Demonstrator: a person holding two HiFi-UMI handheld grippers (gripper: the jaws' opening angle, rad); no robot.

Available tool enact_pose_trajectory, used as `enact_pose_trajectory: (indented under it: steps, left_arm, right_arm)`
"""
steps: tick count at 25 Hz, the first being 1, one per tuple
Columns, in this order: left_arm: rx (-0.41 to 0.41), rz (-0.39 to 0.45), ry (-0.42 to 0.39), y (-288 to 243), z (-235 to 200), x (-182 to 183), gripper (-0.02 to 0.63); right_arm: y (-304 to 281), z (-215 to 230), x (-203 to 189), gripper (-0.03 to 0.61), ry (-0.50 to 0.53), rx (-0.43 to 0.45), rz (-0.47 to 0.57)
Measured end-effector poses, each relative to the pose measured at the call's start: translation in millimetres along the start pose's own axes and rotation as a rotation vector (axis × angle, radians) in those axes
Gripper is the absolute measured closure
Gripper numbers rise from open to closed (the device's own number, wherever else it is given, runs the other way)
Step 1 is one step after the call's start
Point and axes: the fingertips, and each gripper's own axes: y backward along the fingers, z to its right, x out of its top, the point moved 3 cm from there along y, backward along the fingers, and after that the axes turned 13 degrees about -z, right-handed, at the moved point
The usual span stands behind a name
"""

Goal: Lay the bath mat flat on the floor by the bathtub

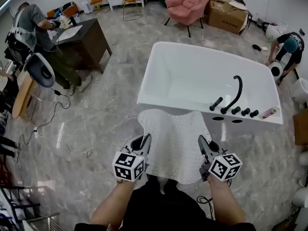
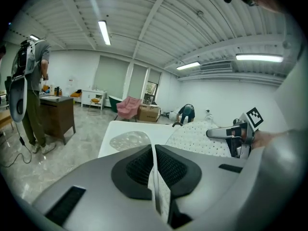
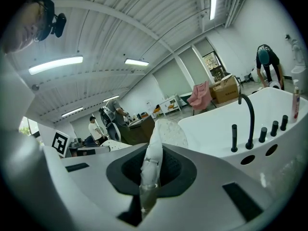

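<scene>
Both the left gripper (image 1: 142,144) and right gripper (image 1: 204,147) clamp near corners of the white perforated rubber bath mat (image 1: 171,141), holding it spread taut above the grey marble floor (image 1: 96,124) beside the white rectangular bathtub (image 1: 192,71), presumably so it lands flat.

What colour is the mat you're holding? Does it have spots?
The bath mat is white, with tiny dots all over. The head view shows it best.

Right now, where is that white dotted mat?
The bath mat is low and centre in the head view, stretched between the left tool and right tool, its far edge near the bathtub.
</scene>
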Motion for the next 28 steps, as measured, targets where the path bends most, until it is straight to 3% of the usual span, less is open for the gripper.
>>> enact_pose_trajectory:
  steps: [13, 20, 28]
  left_arm:
    - [-0.117, -0.042, -0.026, -14, -62, -14, 0.594]
    - [-0.1, -0.07, -0.011, -19, -80, -23, 0.594]
    - [-0.041, -0.114, 0.026, -30, -70, -48, 0.595]
  right_arm:
    - [-36, -27, -6, 0.551, -0.024, -0.134, -0.015]
    - [-53, -29, -19, 0.551, -0.061, -0.127, -0.033]
    - [-49, 1, -47, 0.549, -0.087, -0.08, -0.042]
